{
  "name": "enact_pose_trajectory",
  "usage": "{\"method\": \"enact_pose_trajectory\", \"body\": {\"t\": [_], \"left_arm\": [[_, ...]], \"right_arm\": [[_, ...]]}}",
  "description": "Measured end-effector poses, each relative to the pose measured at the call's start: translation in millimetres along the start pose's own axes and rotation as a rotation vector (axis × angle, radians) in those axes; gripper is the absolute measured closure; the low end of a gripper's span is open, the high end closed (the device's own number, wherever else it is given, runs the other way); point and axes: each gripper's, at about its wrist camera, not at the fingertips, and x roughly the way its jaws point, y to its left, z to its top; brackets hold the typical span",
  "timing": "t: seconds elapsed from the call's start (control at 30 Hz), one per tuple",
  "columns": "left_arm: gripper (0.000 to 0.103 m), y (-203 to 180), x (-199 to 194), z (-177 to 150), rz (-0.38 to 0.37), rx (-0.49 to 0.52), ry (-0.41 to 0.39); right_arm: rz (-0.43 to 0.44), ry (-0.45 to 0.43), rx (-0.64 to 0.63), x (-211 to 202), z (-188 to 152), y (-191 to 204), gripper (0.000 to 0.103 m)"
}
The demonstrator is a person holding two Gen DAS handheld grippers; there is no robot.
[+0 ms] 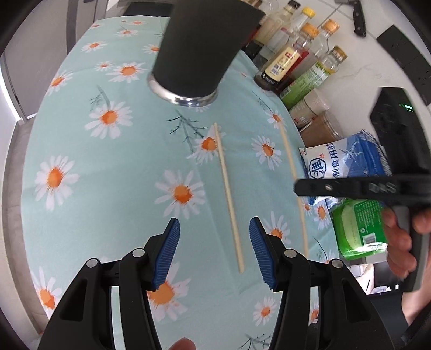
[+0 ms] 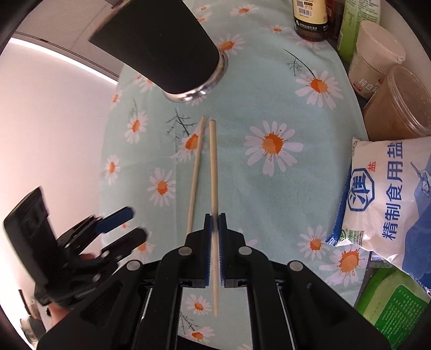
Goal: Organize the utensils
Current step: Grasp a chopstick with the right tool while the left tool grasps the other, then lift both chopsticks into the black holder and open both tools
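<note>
Two pale wooden chopsticks are in view. One chopstick (image 1: 229, 193) lies flat on the daisy tablecloth (image 1: 107, 167), its near end between the fingers of my open left gripper (image 1: 214, 228). My right gripper (image 2: 215, 218) is shut on the second chopstick (image 2: 213, 172), which also shows in the left wrist view (image 1: 292, 172). The lying chopstick (image 2: 196, 172) sits just left of the held one. A black utensil cup with a steel base (image 1: 199, 48) stands at the far side of the cloth, also in the right wrist view (image 2: 161, 45). The left gripper (image 2: 118, 223) appears at lower left there.
Sauce bottles (image 1: 293, 56) and jars (image 2: 377, 53) line the right edge of the cloth. A salt bag (image 2: 390, 196) and a green packet (image 1: 358, 231) lie at right. A black device (image 1: 396, 126) and a knife (image 1: 358, 18) sit on the white counter.
</note>
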Motion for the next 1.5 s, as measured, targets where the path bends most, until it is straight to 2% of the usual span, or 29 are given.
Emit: {"method": "enact_pose_trajectory", "body": {"t": [0.2,0.27,0.5,0.77,0.87,0.93,1.13,1.5], "left_arm": [[0.052,-19,31,28,0.067,0.02,0.069],[0.06,-28,40,36,0.084,0.032,0.094],[0.065,-44,61,53,0.165,0.025,0.148],[0.08,-56,85,62,0.304,0.051,0.197],[0.083,-55,87,62,0.309,0.034,0.191],[0.09,-56,89,64,0.303,0.029,0.183],[0.098,-60,95,66,0.337,0.053,0.179],[0.099,-34,75,56,0.236,0.052,0.153]], "right_arm": [[0.064,-0.044,-0.011,-20,-8,-16,0.097],[0.085,-0.059,-0.013,-23,-11,-19,0.097],[0.155,-0.069,-0.005,-28,-12,-37,0.097],[0.18,-0.079,-0.024,-38,-16,-42,0.097],[0.184,-0.082,-0.026,-40,-16,-43,0.097],[0.184,-0.082,-0.026,-42,-16,-44,0.097],[0.191,-0.088,-0.024,-42,-12,-43,0.097],[0.143,-0.093,-0.014,-35,-8,-23,0.097]]}}
